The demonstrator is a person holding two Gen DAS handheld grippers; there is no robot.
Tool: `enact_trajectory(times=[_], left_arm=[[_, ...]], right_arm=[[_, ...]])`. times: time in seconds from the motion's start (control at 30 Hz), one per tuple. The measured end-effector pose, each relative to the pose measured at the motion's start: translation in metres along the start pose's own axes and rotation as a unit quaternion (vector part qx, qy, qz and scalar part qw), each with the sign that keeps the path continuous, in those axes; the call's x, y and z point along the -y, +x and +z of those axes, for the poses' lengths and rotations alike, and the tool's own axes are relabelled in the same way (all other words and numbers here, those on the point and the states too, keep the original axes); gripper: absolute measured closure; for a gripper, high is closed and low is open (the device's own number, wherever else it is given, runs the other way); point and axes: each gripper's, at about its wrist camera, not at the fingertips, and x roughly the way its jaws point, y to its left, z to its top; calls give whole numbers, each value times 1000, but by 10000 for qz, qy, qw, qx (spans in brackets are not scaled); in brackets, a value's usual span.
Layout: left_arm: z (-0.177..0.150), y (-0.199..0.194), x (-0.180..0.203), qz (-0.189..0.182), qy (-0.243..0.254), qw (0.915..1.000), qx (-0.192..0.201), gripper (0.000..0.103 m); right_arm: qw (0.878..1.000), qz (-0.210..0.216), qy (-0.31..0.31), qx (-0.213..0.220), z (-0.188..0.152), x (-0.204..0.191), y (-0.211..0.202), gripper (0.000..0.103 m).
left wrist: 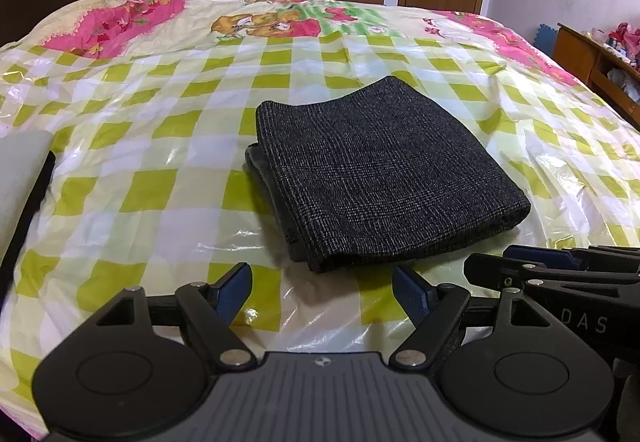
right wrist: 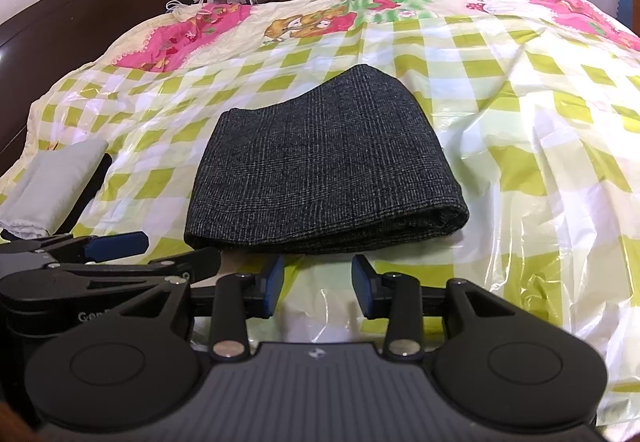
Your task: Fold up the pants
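Left tongs (left wrist: pixel 322 292) stand wide open at the bottom centre of the left wrist view, nothing between the blue pads, hanging just short of the near edge of the pants (left wrist: pixel 380 169). Right tongs (right wrist: pixel 318 288) sit at the bottom centre of the right wrist view, parted more narrowly, also empty and clear of the cloth. The pants, dark grey with a fine check, lie in the middle of both frames as a compact, thick rectangle of several layers, flat on the bed (left wrist: pixel 160 201), which is covered by a green-and-white checked plastic sheet. Edges look fairly even; a lower layer peeks out on the left side in the left wrist view. Judgement: folding appears complete or nearly so. What remains, at most, is a tidy of that left edge. A pale folded item (right wrist: pixel 56 181) lies at mid-left, well apart.
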Motion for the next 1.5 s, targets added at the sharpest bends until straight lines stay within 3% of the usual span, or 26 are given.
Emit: enact_trajectory(times=[1.5], left_arm=[[-2,-4,-3,95,-72,9999,31,9]], right_arm=[[9999,-134,-55,-67,-2,-1,-1,59]])
